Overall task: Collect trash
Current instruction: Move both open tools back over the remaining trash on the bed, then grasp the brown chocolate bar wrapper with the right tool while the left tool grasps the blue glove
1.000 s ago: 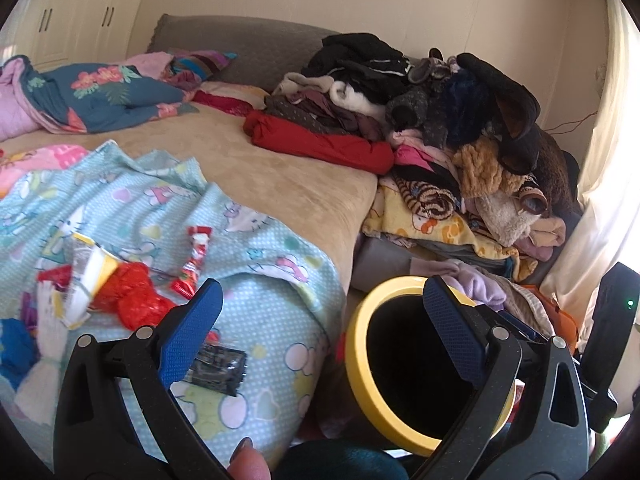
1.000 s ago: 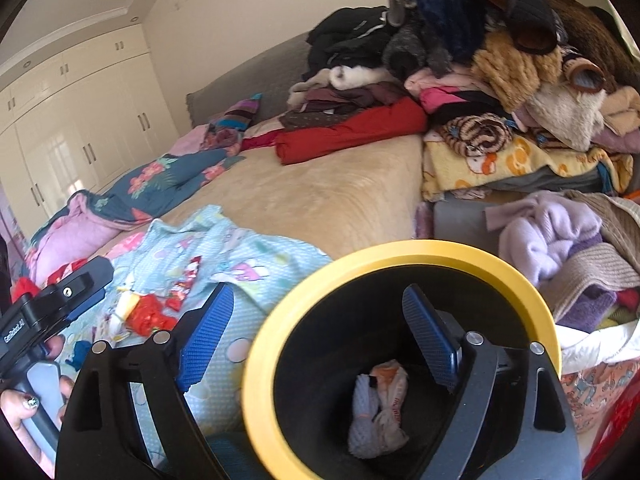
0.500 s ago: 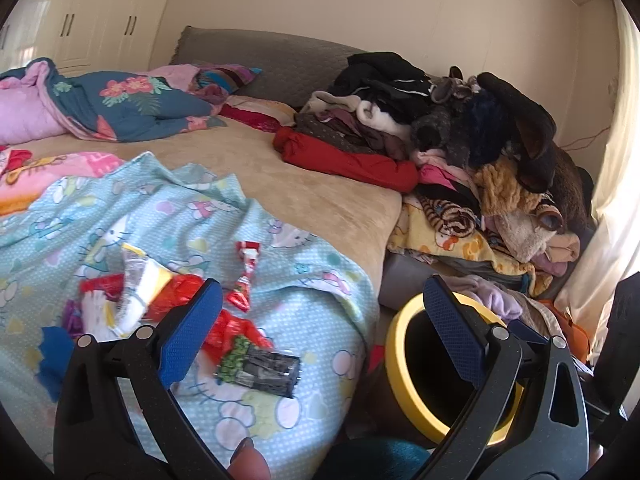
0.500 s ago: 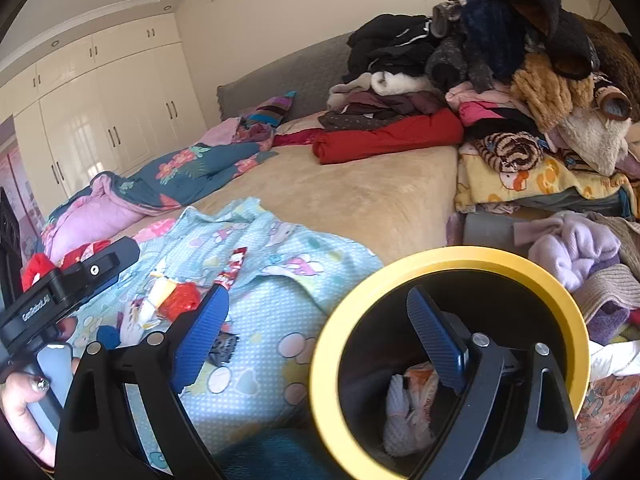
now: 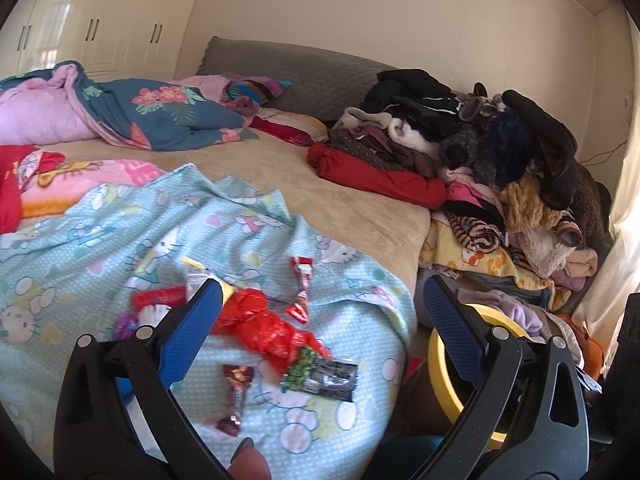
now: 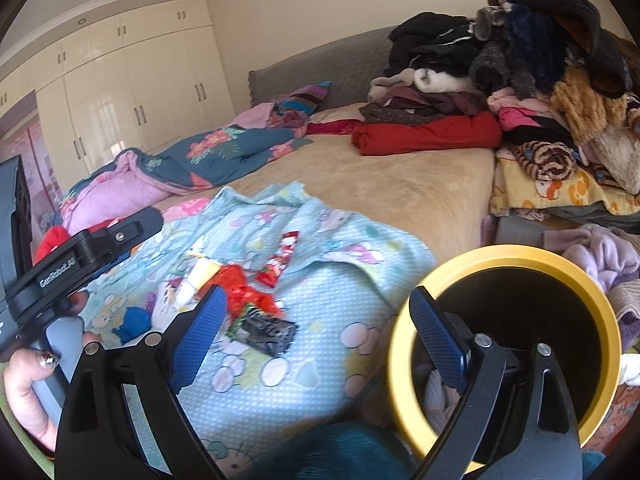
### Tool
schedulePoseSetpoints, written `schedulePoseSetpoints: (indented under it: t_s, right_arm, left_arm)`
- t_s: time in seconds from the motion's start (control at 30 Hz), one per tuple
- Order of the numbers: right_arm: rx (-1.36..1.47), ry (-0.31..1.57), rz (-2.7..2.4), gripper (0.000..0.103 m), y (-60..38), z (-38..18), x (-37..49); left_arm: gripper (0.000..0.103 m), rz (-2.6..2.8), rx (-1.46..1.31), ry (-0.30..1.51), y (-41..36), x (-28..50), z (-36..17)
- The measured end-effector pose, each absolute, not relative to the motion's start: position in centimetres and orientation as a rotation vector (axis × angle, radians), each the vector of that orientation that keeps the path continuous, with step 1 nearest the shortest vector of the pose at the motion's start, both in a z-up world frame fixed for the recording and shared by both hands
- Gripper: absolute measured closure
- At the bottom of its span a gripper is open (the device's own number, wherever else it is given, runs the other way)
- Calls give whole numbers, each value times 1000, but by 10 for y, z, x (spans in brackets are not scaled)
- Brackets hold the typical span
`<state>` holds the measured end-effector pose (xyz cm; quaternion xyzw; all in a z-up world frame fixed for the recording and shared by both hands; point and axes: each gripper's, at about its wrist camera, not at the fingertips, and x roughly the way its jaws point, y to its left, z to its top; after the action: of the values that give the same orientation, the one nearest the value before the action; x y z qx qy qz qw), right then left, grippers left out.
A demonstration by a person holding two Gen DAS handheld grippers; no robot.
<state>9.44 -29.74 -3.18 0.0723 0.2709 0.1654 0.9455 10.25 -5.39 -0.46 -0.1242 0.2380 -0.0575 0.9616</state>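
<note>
Between the left gripper's point(image 5: 320, 336) spread fingers lie wrappers point(image 5: 320, 374), untouched.

Cream walls point(image 5: 400, 12); glossy white wardrobe point(image 6: 132, 96) at 10 o'clock; grey headboard point(image 5: 304, 68) at 12; tan bed point(image 5: 344, 196) centre; sunlit curtain point(image 5: 624, 216) at 3.

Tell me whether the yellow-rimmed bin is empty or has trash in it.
Not empty. The right wrist view shows the yellow-rimmed bin upright, with pale crumpled trash at the bottom.
</note>
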Motion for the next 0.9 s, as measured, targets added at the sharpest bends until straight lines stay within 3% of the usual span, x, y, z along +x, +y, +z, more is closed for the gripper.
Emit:
schedulePoseSetpoints:
  t_s: [0.9]
  right_arm:
    - [19, 634, 505, 11, -188, -46, 96]
  left_arm:
    - [11, 91, -352, 469, 55, 85, -9]
